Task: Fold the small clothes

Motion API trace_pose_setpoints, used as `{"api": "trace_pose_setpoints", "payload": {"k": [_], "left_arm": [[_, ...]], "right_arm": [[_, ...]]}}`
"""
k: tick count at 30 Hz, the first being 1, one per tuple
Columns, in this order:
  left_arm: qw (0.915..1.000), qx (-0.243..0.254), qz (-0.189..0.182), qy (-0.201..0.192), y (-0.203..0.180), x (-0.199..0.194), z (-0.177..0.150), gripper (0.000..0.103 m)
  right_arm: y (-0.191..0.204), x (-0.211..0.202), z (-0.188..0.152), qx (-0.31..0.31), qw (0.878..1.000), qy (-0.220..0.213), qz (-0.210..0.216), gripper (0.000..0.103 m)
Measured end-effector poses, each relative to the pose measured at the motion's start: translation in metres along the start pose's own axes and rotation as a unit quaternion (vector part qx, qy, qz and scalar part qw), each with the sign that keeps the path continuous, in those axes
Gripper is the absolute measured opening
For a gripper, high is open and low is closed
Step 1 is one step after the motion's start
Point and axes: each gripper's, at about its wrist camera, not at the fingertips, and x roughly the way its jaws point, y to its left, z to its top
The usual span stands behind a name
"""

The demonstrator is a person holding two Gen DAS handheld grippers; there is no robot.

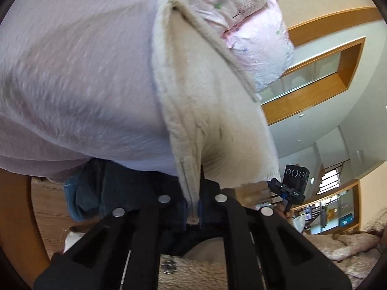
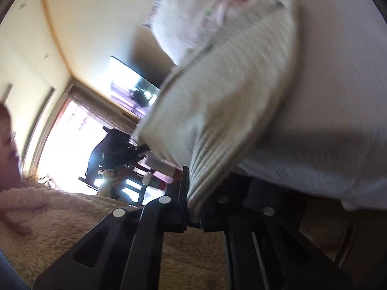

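A cream ribbed knit garment (image 1: 205, 101) hangs in the air, stretched between both grippers. My left gripper (image 1: 193, 213) is shut on its folded hem, which sticks out between the jaws. My right gripper (image 2: 193, 215) is shut on another ribbed edge of the same garment (image 2: 217, 111). The right view is blurred. A pink garment with small stars (image 1: 261, 31) lies beyond the cream one, at the top of both views (image 2: 193, 12). The right gripper's body (image 1: 293, 181) shows just right of the cream cloth in the left view.
A pale lilac cloth surface (image 1: 72, 72) fills the left of the left view and the right of the right view (image 2: 338, 96). Dark and blue denim clothes (image 1: 96, 193) lie under it. A fluffy beige blanket (image 2: 72, 222) lies below. Bright window (image 2: 72, 140) behind.
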Motion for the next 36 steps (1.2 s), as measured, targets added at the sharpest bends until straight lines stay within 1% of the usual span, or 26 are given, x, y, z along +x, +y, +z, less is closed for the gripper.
{"api": "trace_pose_setpoints", "payload": {"k": [3, 5, 6, 9, 10, 11, 13, 15, 16, 17, 19, 20, 21, 22, 23, 24, 25, 26, 27, 28, 29, 31, 33, 34, 35, 36], "left_arm": [[0.9987, 0.016, -0.035, -0.034, -0.026, -0.017, 0.022, 0.006], [0.9956, 0.041, -0.044, -0.072, -0.048, -0.029, 0.053, 0.006], [0.9937, 0.048, -0.044, -0.091, -0.057, -0.033, 0.07, 0.006], [0.9854, 0.048, -0.021, -0.162, -0.074, -0.035, 0.139, 0.006], [0.9831, 0.041, -0.012, -0.178, -0.074, -0.031, 0.158, 0.006], [0.9801, 0.031, 0.005, -0.196, -0.072, -0.022, 0.186, 0.006], [0.9781, 0.019, 0.039, -0.203, -0.066, 0.004, 0.228, 0.006], [0.9774, 0.017, 0.078, -0.196, -0.056, 0.038, 0.262, 0.006], [0.9782, 0.013, 0.099, -0.182, -0.049, 0.058, 0.277, 0.006], [0.9793, 0.002, 0.107, -0.172, -0.04, 0.072, 0.286, 0.006], [0.9821, -0.03, 0.111, -0.149, -0.02, 0.094, 0.295, 0.006], [0.9826, -0.037, 0.11, -0.145, -0.016, 0.099, 0.294, 0.009], [0.9821, -0.037, 0.117, -0.143, -0.014, 0.1, 0.293, 0.023], [0.9814, -0.033, 0.124, -0.143, -0.015, 0.099, 0.295, 0.034], [0.9799, -0.025, 0.134, -0.146, -0.02, 0.094, 0.292, 0.062], [0.9776, -0.019, 0.143, -0.154, -0.024, 0.089, 0.291, 0.077], [0.9742, -0.013, 0.151, -0.167, -0.029, 0.079, 0.29, 0.081], [0.9717, -0.011, 0.156, -0.178, -0.033, 0.067, 0.287, 0.087], [0.9698, -0.009, 0.159, -0.185, -0.034, 0.058, 0.284, 0.09], [0.9683, -0.013, 0.164, -0.188, -0.032, 0.049, 0.279, 0.09], [0.9693, -0.019, 0.166, -0.18, -0.027, 0.044, 0.278, 0.09], [0.9722, -0.033, 0.176, -0.151, -0.015, 0.042, 0.276, 0.084], [0.9751, -0.047, 0.178, -0.124, 0.001, 0.046, 0.271, 0.068], [0.9772, -0.055, 0.173, -0.111, 0.006, 0.049, 0.269, 0.064], [0.9795, -0.066, 0.163, -0.098, 0.013, 0.053, 0.266, 0.057], [0.9813, -0.076, 0.153, -0.09, 0.018, 0.057, 0.263, 0.054]], "right_arm": [[0.035, -0.017, 0.04, -0.062, 0.997, -0.04, -0.007, 0.007], [0.054, -0.025, 0.084, -0.104, 0.991, -0.08, -0.019, 0.007], [0.062, -0.025, 0.113, -0.118, 0.987, -0.103, -0.028, 0.007], [0.063, -0.018, 0.185, -0.117, 0.979, -0.16, -0.038, 0.007], [0.055, -0.011, 0.215, -0.105, 0.976, -0.18, -0.055, 0.007], [0.043, -0.002, 0.24, -0.087, 0.975, -0.191, -0.069, 0.007], [0.011, 0.023, 0.281, -0.042, 0.971, -0.205, -0.112, 0.007], [-0.023, 0.052, 0.313, -0.005, 0.965, -0.196, -0.174, 0.007], [-0.043, 0.064, 0.315, 0.02, 0.964, -0.184, -0.19, 0.007], [-0.06, 0.074, 0.318, 0.048, 0.963, -0.17, -0.204, 0.007], [-0.084, 0.089, 0.317, 0.092, 0.955, -0.148, -0.238, 0.008], [-0.092, 0.093, 0.316, 0.107, 0.951, -0.143, -0.251, 0.014], [-0.095, 0.092, 0.313, 0.116, 0.948, -0.144, -0.258, 0.02], [-0.096, 0.088, 0.31, 0.118, 0.942, -0.155, -0.272, 0.041], [-0.095, 0.081, 0.307, 0.116, 0.934, -0.174, -0.289, 0.073], [-0.091, 0.073, 0.303, 0.115, 0.924, -0.201, -0.303, 0.087], [-0.087, 0.061, 0.298, 0.12, 0.909, -0.24, -0.319, 0.094], [-0.084, 0.051, 0.295, 0.125, 0.897, -0.266, -0.329, 0.096], [-0.083, 0.043, 0.293, 0.127, 0.891, -0.284, -0.332, 0.099], [-0.079, 0.034, 0.289, 0.12, 0.888, -0.301, -0.325, 0.1], [-0.078, 0.028, 0.288, 0.112, 0.888, -0.31, -0.32, 0.101], [-0.077, 0.021, 0.285, 0.101, 0.889, -0.314, -0.318, 0.102], [-0.079, 0.021, 0.285, 0.102, 0.894, -0.308, -0.308, 0.102], [-0.081, 0.022, 0.286, 0.107, 0.897, -0.304, -0.302, 0.102], [-0.081, 0.024, 0.286, 0.109, 0.899, -0.301, -0.299, 0.102], [-0.082, 0.025, 0.286, 0.108, 0.902, -0.296, -0.295, 0.102]]}}
